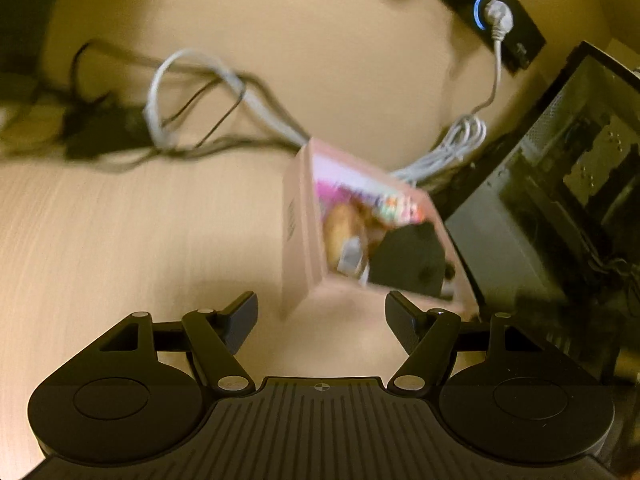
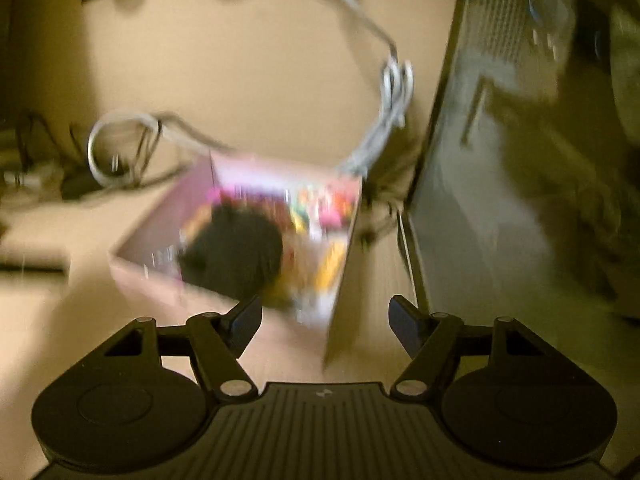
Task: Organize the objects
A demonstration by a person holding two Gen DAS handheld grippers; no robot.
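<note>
A pink open box (image 1: pixel 300 236) stands on the wooden desk, holding colourful items and a black round object (image 1: pixel 408 260). My left gripper (image 1: pixel 322 316) is open and empty, just in front of the box's near corner. In the right wrist view the same box (image 2: pixel 160 236) is blurred, with the black object (image 2: pixel 236 252) inside it. My right gripper (image 2: pixel 326 318) is open and empty, over the box's near right edge.
A computer case (image 1: pixel 560 200) stands right of the box, also in the right wrist view (image 2: pixel 480 160). Grey cable (image 1: pixel 452 148) and black cables (image 1: pixel 120 132) lie behind the box. A black strip with blue-lit sockets (image 1: pixel 488 8) runs along the back.
</note>
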